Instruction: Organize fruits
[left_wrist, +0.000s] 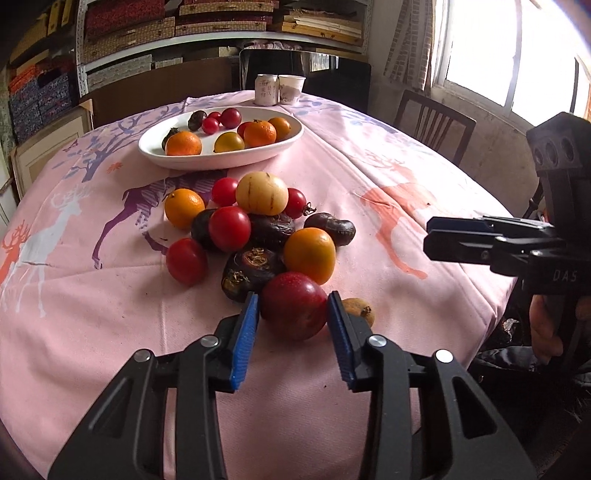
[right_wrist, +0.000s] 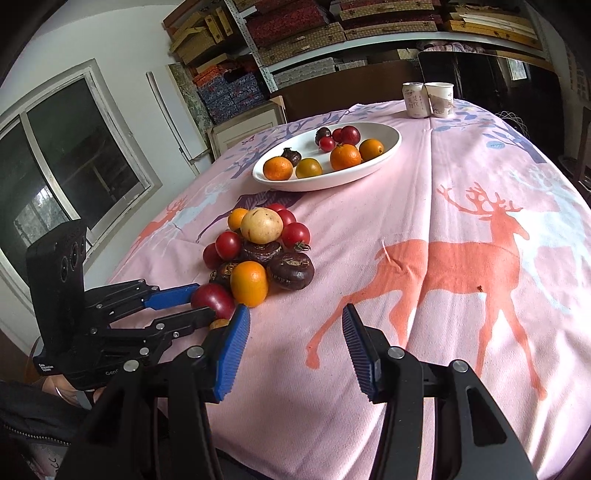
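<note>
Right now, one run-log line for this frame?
step: pick from pile | left gripper: open, straddling red apple | right gripper: open, empty, over tablecloth | bowl: partly filled

The left tool (left_wrist: 293, 314) and the right tool (right_wrist: 293, 338) both hover low with jaws spread apart.

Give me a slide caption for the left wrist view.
Open left gripper straddles a red fruit beside the pile.
</note>
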